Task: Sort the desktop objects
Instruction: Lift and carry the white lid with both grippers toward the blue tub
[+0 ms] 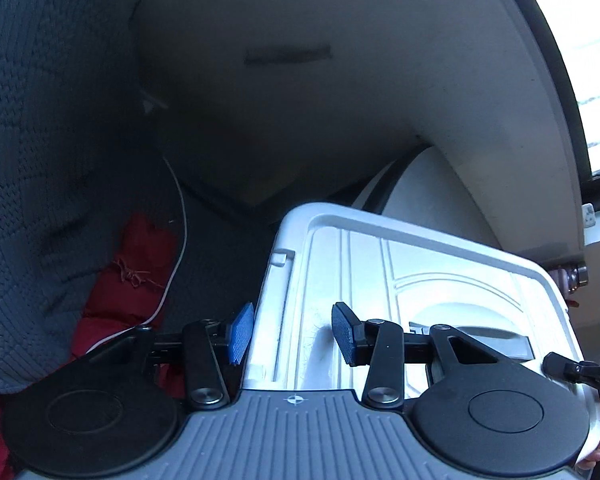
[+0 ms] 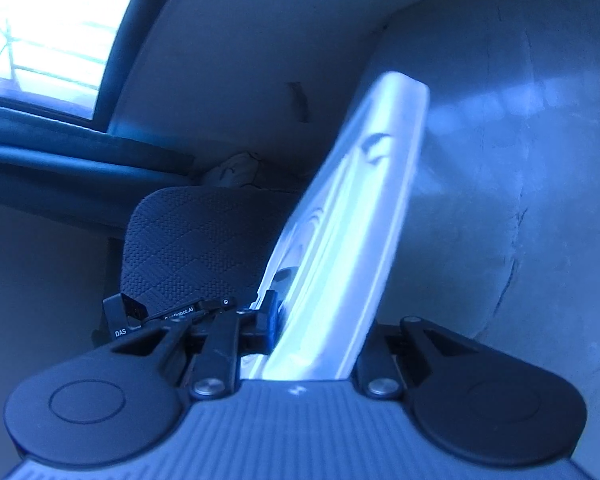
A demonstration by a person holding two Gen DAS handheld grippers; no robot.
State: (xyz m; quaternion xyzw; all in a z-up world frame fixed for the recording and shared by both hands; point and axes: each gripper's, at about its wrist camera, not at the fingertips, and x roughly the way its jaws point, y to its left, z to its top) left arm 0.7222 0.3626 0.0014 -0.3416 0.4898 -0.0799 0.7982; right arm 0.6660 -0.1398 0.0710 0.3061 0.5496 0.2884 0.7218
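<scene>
A white plastic box lid (image 1: 400, 280) with moulded ridges is lifted in the air and tilted. My left gripper (image 1: 292, 334) straddles its left edge; its blue pads (image 1: 242, 332) stand apart and I see no clamping. In the right wrist view the lid (image 2: 352, 240) runs edge-on between the fingers of my right gripper (image 2: 320, 328), which is shut on its rim; the left pad (image 2: 274, 322) presses the lid, the right finger is hidden behind it. The right gripper's tip also shows at the far right of the left wrist view (image 1: 560, 366).
A dark knitted cushion (image 1: 40, 160) and red cloth (image 1: 132, 280) with a white cable (image 1: 180, 240) lie at the left. A pale wall (image 1: 300, 80) and a bright window (image 2: 52, 20) are behind. A dark cushion (image 2: 188, 240) shows in the right wrist view.
</scene>
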